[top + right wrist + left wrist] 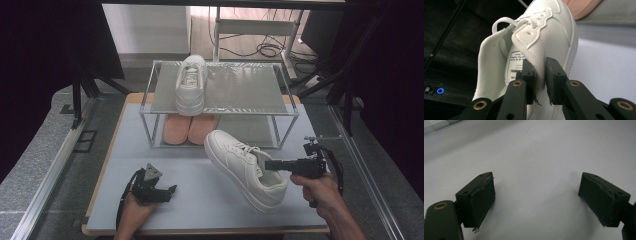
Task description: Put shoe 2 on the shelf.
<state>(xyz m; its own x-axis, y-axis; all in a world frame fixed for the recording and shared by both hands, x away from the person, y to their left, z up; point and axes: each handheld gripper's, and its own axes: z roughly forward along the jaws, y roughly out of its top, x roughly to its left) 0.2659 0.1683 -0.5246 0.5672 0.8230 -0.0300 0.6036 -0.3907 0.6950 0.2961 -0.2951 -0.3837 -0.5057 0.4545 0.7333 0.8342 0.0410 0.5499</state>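
The bench (150,200) carries a grey mat, and at its far side stands a two-tier metal shoe rack (220,102). On the rack's top shelf, towards the left, one white sneaker (191,85) sits with its toe pointing to the far side; it looks like the mate of the one in hand, so the open space beside it is probably where the pair gets completed. A pair of pink slippers (189,129) lies on the lower shelf, on the left.

The second white sneaker (245,167) hangs above the bench just in front of the rack, tilted, toe towards the far left. The right gripper (274,165) pinches the padded collar at the shoe's opening, jaws narrow and clamped on that edge, a thin, firm place to lift from. A tongue label shows printed lines, too small and inverted to read.

The left gripper (167,192) rests low on the near left, jaws wide with nothing between them.
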